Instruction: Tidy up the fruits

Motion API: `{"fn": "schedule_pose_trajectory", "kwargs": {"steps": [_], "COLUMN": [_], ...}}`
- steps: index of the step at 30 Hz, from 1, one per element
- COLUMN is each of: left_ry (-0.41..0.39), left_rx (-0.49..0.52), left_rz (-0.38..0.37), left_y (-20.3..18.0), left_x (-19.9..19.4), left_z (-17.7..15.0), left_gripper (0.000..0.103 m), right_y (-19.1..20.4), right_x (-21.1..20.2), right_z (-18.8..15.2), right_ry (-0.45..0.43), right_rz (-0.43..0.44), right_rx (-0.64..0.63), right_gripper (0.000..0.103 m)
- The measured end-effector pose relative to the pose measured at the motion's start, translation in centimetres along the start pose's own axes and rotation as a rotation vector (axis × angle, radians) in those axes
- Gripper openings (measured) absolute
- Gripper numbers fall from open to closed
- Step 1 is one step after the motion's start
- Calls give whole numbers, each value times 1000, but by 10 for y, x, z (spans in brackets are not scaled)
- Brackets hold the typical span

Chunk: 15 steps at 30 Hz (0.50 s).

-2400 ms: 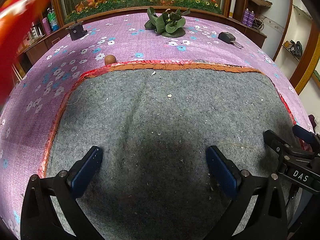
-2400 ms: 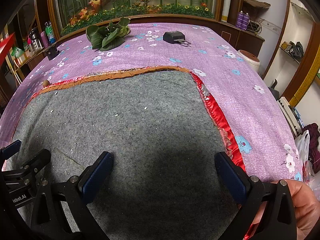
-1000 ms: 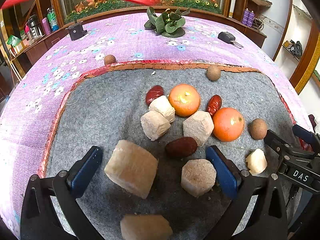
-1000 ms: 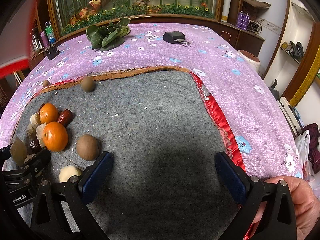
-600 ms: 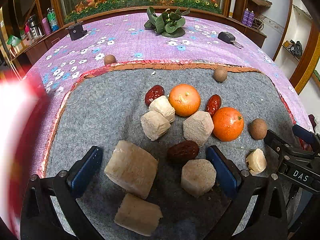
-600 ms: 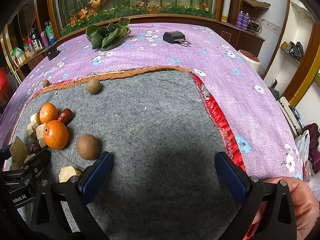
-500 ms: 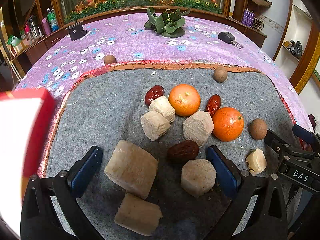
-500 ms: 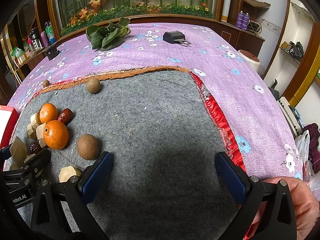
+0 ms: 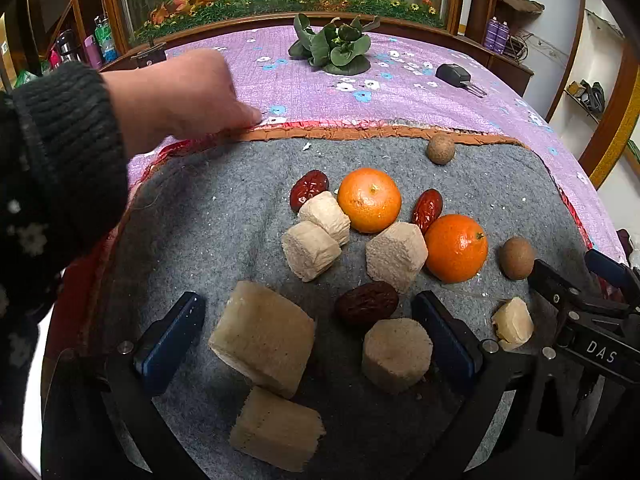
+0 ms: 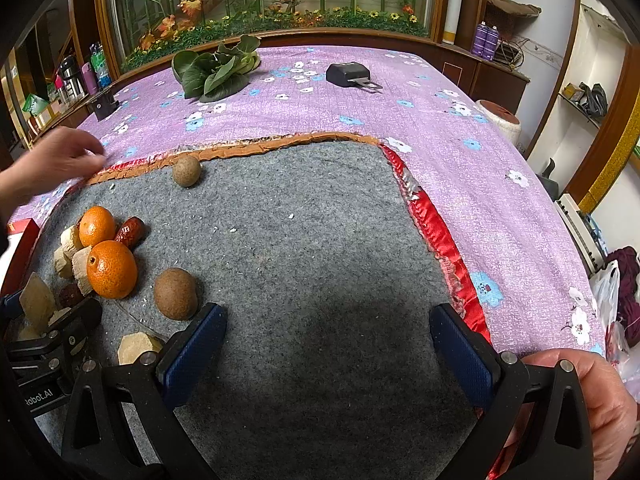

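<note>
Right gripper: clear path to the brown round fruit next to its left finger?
Probably yes. The right gripper is open, and the brown round fruit lies on the grey mat just left of its left finger, with nothing between; the near orange sits farther left.

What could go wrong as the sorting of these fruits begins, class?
The small round brown fruit sits alone beside the mat's orange trim and might roll off. A bare hand reaches over the mat's far edge and could meet moving grippers. The oranges touch dates and pale chunks, so grabbing one may nudge its neighbours.

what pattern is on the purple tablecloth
White and blue flowers on the tablecloth, clearest in the right wrist view.
</note>
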<state>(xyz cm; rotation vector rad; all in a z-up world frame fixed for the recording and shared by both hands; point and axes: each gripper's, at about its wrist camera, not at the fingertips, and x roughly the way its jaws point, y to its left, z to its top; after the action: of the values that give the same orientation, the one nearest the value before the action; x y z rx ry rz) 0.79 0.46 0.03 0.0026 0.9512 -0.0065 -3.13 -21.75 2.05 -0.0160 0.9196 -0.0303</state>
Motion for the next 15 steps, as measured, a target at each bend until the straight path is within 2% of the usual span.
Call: {"fn": "schedule_pose_trajectory", "kwargs": {"steps": [15], "left_ry": [0], "left_rx": [0], "left_rz": [0], "left_y": [0], "left_x": [0], "left_z": [0], "left_gripper": [103], "right_y": [0], "right_x": [0], "right_z": [0], "right_ry": [0], "right_rz": [0], "right_rx": [0], "right_gripper": [103]}}
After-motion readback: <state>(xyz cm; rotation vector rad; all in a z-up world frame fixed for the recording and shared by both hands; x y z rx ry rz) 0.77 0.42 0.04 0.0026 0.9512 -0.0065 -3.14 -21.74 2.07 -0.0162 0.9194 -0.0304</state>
